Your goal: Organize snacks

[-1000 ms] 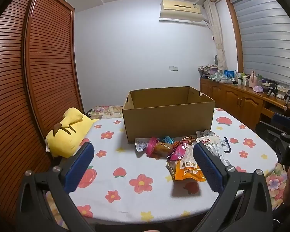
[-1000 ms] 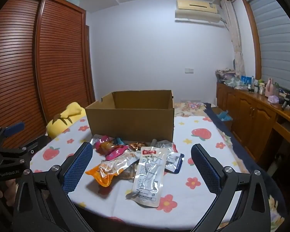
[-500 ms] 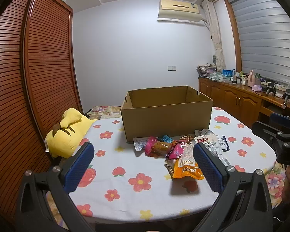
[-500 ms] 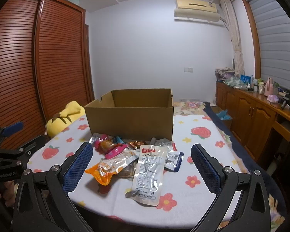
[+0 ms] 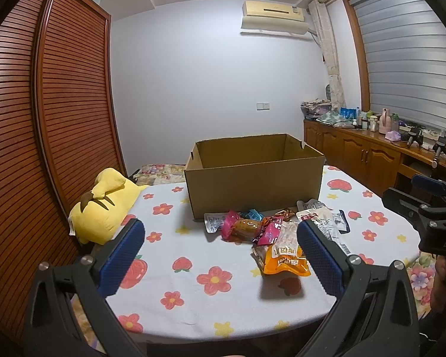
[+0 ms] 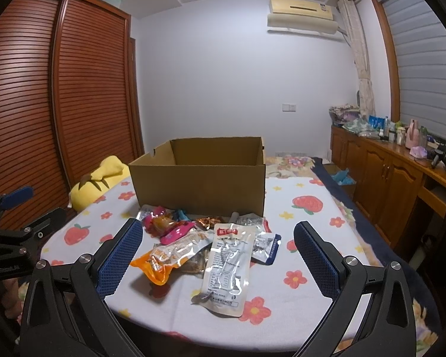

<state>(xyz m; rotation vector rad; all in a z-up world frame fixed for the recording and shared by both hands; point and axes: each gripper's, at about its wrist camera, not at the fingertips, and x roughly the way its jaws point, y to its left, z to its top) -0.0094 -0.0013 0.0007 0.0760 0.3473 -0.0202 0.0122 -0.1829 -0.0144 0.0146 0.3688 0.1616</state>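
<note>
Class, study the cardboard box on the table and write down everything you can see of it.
The box is plain brown corrugated cardboard, rectangular and open at the top, with no flaps standing and small notches in its rim. It stands upright on the flowered tablecloth, towards the far side. What shows of its inside looks empty; its floor is hidden. Snack packets lie heaped against the foot of its near wall. Neither gripper touches it.

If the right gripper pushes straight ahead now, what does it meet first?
Probably the clear white snack pouch lying between the open right gripper, with the cardboard box behind; depth is uncertain.
</note>
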